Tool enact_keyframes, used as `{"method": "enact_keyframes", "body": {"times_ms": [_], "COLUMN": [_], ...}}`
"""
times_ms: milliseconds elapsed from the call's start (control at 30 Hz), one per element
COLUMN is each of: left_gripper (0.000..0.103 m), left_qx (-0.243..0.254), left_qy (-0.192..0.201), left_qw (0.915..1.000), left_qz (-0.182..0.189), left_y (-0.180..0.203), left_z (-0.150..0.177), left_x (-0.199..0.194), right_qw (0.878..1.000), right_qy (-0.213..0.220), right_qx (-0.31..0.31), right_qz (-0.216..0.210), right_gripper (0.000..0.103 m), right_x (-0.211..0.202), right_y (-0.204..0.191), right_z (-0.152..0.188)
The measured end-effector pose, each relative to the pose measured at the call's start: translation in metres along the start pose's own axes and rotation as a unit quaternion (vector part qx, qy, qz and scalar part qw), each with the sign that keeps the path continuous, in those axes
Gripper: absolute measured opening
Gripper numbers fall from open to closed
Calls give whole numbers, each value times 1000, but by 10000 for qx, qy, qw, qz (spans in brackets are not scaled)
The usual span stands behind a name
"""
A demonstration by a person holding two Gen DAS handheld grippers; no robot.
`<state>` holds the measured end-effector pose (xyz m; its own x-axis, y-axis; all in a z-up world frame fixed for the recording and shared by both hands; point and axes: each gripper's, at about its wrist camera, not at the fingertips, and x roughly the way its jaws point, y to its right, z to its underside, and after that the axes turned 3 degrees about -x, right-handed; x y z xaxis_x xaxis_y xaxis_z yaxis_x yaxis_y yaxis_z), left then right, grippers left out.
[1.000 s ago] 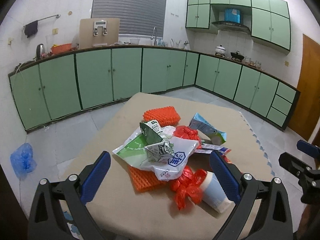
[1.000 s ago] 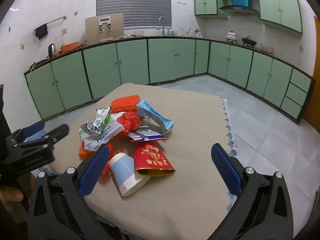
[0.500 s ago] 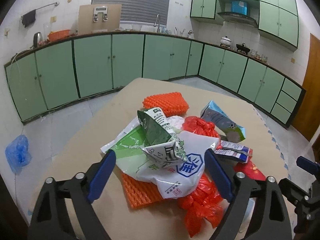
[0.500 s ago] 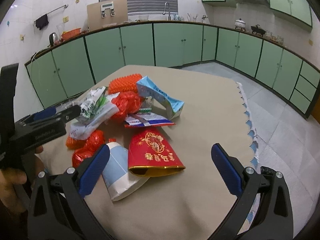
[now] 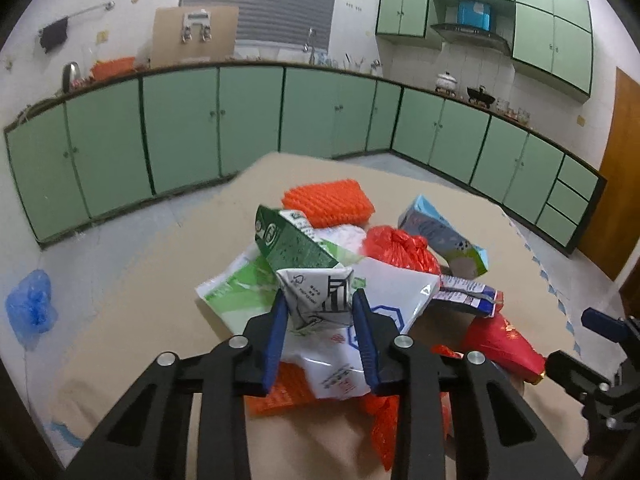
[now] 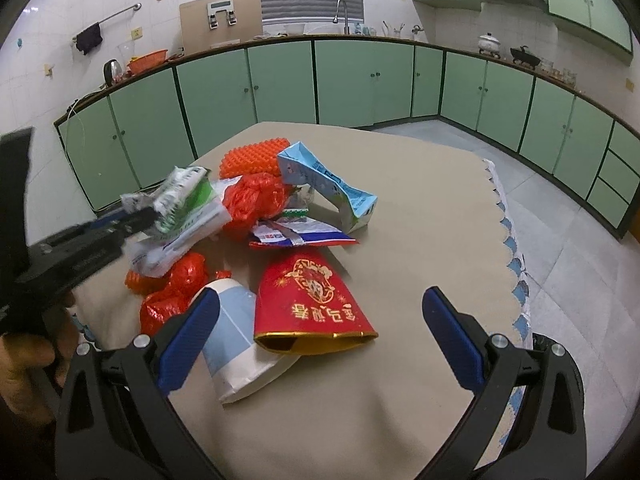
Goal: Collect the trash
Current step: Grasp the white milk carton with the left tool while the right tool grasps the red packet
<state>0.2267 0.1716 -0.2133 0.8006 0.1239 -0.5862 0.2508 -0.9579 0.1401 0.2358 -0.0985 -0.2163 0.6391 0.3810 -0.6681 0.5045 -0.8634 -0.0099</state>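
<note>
My left gripper [image 5: 320,316] has its fingers pinched on the crumpled green-and-white carton [image 5: 308,268], which sits on top of the pile, so that is my first grab. My right gripper [image 6: 320,336] is spread wide with nothing in it, hovering over the near side of the pile. Just in front of it, the red paper cup [image 6: 316,300] lies on its side touching the white-and-blue cup [image 6: 236,344]. Past those, the red plastic bag [image 6: 256,200], the flat foil wrapper [image 6: 300,236], the blue carton [image 6: 324,184] and the orange spiky pad [image 6: 252,158] at the far edge. All of it sits on the tan table [image 6: 420,240]. I see no bin from here, possibly out of frame. By my reckoning nearly everything is left to collect
</note>
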Motion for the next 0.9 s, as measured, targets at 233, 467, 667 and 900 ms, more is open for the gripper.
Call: {"method": "enact_keyframes", "body": {"times_ms": [233,467,667,900], "left_gripper": [32,32,32,32], "left_qx": [17,163,173,237], "left_qy": [265,398,417,521], "left_qw": [9996,9991,9989,9983], "left_qz": [-59,37,85,107], "left_y": [-5,5,8,15], "left_z": [-5,-6,-9,-12], "left_x": [-32,-50,-51,-57], "right_qw": [9999,9998,9994,9979], "right_qy": [-137,-163,-294,-386], "right_qx": [-31,-22,-74,77], "right_qz": [-98,-119,-161,-514], "right_gripper": [83,78,71,49], "right_x": [3,7,12,7], "right_y": [-3,-2,0,3], "right_z": [7,8,10,24]}}
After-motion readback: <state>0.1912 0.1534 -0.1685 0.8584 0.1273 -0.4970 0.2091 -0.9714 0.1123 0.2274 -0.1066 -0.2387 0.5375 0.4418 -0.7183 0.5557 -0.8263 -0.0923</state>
